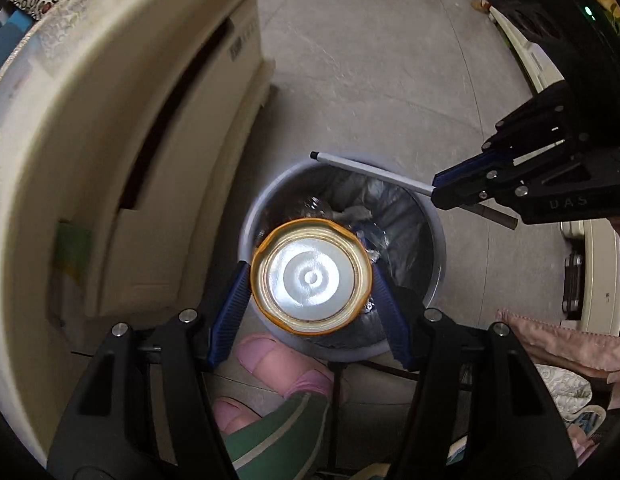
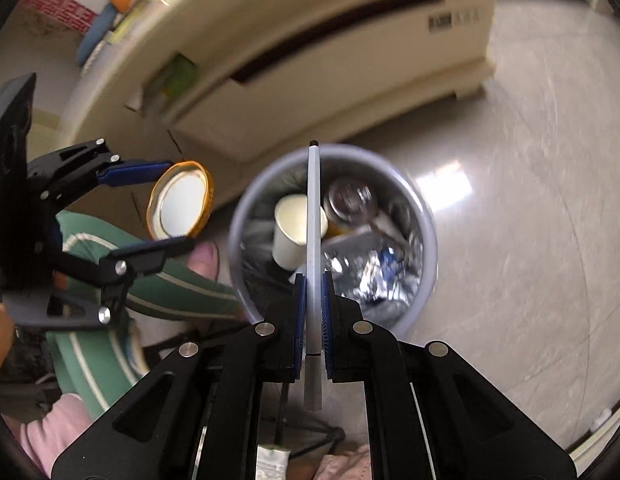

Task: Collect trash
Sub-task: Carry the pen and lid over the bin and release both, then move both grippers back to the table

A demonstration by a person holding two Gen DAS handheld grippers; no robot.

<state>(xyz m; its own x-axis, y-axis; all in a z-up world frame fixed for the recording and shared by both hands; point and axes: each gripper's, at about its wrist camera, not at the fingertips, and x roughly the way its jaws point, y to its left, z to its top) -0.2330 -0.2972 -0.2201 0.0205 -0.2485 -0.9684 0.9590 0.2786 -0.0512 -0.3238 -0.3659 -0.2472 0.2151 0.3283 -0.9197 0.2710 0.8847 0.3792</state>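
My left gripper (image 1: 310, 276) is shut on a round orange-rimmed jar lid (image 1: 310, 278) and holds it above the near rim of a grey trash bin (image 1: 440, 248). The lid also shows in the right wrist view (image 2: 181, 200), left of the bin (image 2: 428, 236). My right gripper (image 2: 313, 280) is shut on a grey pen (image 2: 313, 208) that points out over the bin. The pen (image 1: 374, 172) and the right gripper (image 1: 440, 188) show at the bin's far right in the left wrist view. The bin holds a paper cup (image 2: 289, 228), a glass jar (image 2: 352, 198) and foil scraps.
A cream cabinet (image 1: 121, 152) stands close to the bin's left; it also shows in the right wrist view (image 2: 330, 60). The person's green trousers (image 2: 109, 264) and pink slippers (image 1: 269, 360) are by the bin's near side. Grey floor (image 1: 370, 60) lies beyond. White furniture (image 1: 602, 280) is at right.
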